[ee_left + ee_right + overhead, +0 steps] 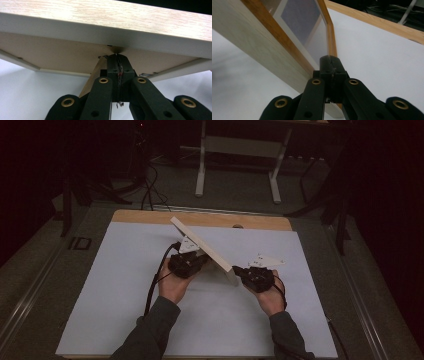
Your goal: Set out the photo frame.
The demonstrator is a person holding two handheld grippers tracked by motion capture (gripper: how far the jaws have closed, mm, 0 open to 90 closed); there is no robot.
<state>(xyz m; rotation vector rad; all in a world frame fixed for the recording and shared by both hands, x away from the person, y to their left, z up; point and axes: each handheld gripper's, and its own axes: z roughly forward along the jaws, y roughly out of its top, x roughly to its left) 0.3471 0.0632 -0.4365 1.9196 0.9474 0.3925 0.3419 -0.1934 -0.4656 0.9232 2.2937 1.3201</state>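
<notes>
Frame (202,245): tilted, resting on white worktop (125,290)
Room: dark
Left tool (197,257): closed, touching brown backing
Right tool (240,271): closed, against glass front

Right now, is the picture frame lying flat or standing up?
Standing up, tilted. The picture frame rests on one edge on the white mat, its back leaning toward the left gripper.

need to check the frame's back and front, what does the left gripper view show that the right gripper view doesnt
The left gripper view alone shows the picture frame's brown backing board and its stand flap, seen from behind. The right gripper view alone shows the glazed front with a white mat around a dark picture, plus the table's wooden edge. Both share the light wood frame, the white table cover and a shut pair of black jaws at the frame.
</notes>
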